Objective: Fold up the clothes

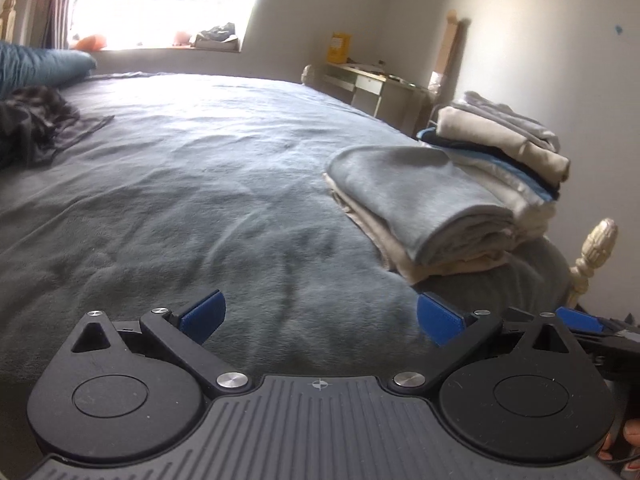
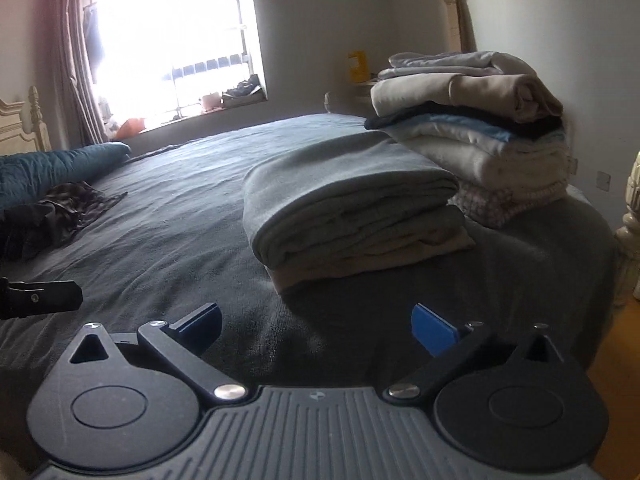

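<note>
A folded grey garment lies on a folded beige one near the bed's right corner. Behind it stands a taller stack of folded clothes. A crumpled dark patterned garment lies unfolded at the far left of the bed. My left gripper hovers open over the bare blanket, nothing between its blue pads. My right gripper is open too, just short of the grey garment, holding nothing. A part of the left gripper shows at the left edge of the right wrist view.
The bed is covered by a grey-blue blanket. A teal pillow lies at the head end. A cream bedpost stands at the right corner, a desk beyond the bed, and a bright window behind.
</note>
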`<move>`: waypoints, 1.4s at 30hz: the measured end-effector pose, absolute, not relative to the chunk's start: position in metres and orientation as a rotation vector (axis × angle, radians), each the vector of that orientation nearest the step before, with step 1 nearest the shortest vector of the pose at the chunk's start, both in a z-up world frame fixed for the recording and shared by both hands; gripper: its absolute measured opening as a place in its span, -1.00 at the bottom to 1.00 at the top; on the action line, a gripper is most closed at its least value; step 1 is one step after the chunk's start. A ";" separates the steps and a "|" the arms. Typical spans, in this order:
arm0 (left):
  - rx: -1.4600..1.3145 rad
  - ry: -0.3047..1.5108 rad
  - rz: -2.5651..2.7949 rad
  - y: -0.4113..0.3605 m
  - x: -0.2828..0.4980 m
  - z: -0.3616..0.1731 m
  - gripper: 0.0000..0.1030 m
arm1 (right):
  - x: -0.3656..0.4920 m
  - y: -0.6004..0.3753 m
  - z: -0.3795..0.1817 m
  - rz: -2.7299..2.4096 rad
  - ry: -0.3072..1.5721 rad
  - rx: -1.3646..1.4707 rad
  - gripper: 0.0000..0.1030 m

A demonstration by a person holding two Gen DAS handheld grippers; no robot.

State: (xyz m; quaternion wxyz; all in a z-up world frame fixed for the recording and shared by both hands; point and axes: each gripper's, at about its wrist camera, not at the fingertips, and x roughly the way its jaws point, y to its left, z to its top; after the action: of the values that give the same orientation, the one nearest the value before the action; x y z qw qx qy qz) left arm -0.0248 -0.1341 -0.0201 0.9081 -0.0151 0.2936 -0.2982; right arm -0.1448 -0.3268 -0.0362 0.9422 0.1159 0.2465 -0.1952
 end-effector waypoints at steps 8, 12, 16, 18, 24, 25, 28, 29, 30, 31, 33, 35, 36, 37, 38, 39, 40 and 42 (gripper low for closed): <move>0.028 0.599 -0.567 -0.150 -0.030 -0.020 1.00 | -0.142 -0.313 -0.034 -0.502 0.537 0.156 1.00; 0.042 0.563 -0.555 -0.152 -0.033 -0.021 1.00 | -0.138 -0.308 -0.032 -0.544 0.561 0.137 1.00; 0.077 0.543 -0.546 -0.156 -0.037 -0.021 1.00 | -0.138 -0.307 -0.028 -0.562 0.553 0.146 1.00; 0.080 0.542 -0.552 -0.157 -0.038 -0.022 1.00 | -0.138 -0.306 -0.027 -0.585 0.543 0.149 1.00; 0.055 0.532 -0.558 -0.159 -0.040 -0.021 1.00 | -0.137 -0.307 -0.023 -0.668 0.511 0.141 1.00; 0.050 0.535 -0.558 -0.160 -0.039 -0.021 1.00 | -0.136 -0.307 -0.022 -0.676 0.513 0.141 1.00; 0.033 0.562 -0.548 -0.161 -0.034 -0.022 1.00 | -0.135 -0.310 -0.019 -0.689 0.527 0.152 1.00; 0.029 0.567 -0.545 -0.160 -0.032 -0.023 1.00 | -0.134 -0.310 -0.018 -0.695 0.528 0.158 1.00; 0.026 0.570 -0.542 -0.160 -0.031 -0.024 1.00 | -0.134 -0.310 -0.017 -0.699 0.529 0.156 1.00; 0.024 0.573 -0.540 -0.160 -0.029 -0.024 1.00 | -0.134 -0.309 -0.016 -0.702 0.529 0.150 1.00; 0.031 0.581 -0.544 -0.162 -0.027 -0.026 1.00 | -0.132 -0.307 -0.014 -0.707 0.532 0.137 1.00; 0.041 0.593 -0.553 -0.165 -0.026 -0.028 1.00 | -0.129 -0.305 -0.013 -0.710 0.536 0.120 1.00; 0.046 0.599 -0.559 -0.167 -0.025 -0.029 1.00 | -0.128 -0.305 -0.013 -0.708 0.540 0.118 1.00; 0.052 0.604 -0.563 -0.168 -0.025 -0.030 1.00 | -0.127 -0.304 -0.014 -0.704 0.544 0.119 1.00; 0.058 0.605 -0.562 -0.169 -0.025 -0.031 1.00 | -0.125 -0.303 -0.014 -0.701 0.549 0.119 1.00; 0.062 0.606 -0.560 -0.169 -0.026 -0.031 1.00 | -0.124 -0.303 -0.014 -0.698 0.555 0.120 1.00; 0.061 0.608 -0.560 -0.168 -0.026 -0.032 1.00 | -0.122 -0.302 -0.015 -0.695 0.561 0.120 1.00; 0.048 0.611 -0.564 -0.165 -0.027 -0.032 1.00 | -0.118 -0.300 -0.017 -0.695 0.580 0.110 1.00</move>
State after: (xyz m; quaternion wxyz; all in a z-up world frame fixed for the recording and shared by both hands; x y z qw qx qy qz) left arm -0.0267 -0.1649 -0.0323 0.9145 0.0232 0.2968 -0.2740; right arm -0.1175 -0.3002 -0.0171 0.8979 0.0530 0.2801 -0.3354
